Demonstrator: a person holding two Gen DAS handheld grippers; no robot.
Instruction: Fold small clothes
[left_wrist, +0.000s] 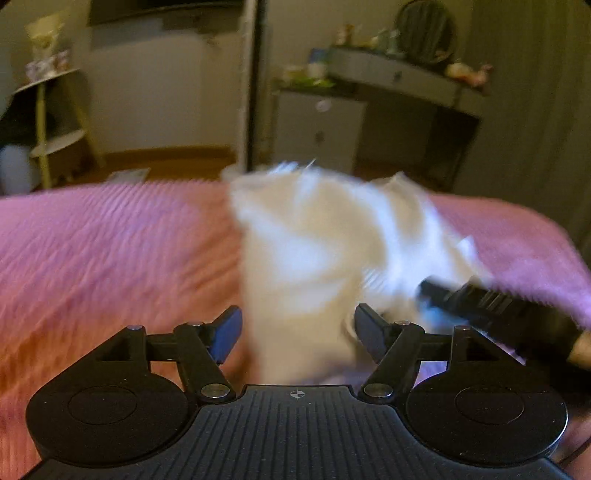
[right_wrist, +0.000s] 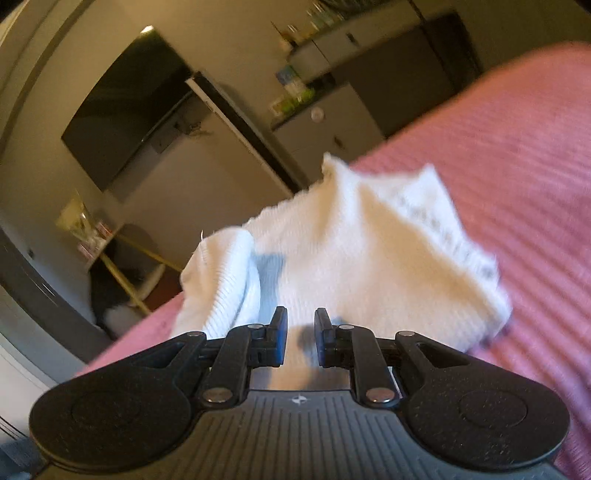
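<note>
The small white knitted garment (right_wrist: 354, 251) is raised over the pink ribbed bed cover (right_wrist: 517, 166), clamped in the right gripper (right_wrist: 300, 341) jaws. The left gripper (left_wrist: 297, 332) jaws stand apart, cloth between them unpinched. The garment's long axis runs away from both grippers.

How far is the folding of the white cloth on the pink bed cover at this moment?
Done: little that I can confirm; the white garment looks bunched, not flat. In hand: the right gripper is shut on its near edge, while the left gripper stands open with cloth between its fingers, not pressed. Left: lay it on the pink bed cover and finish the fold.
</note>
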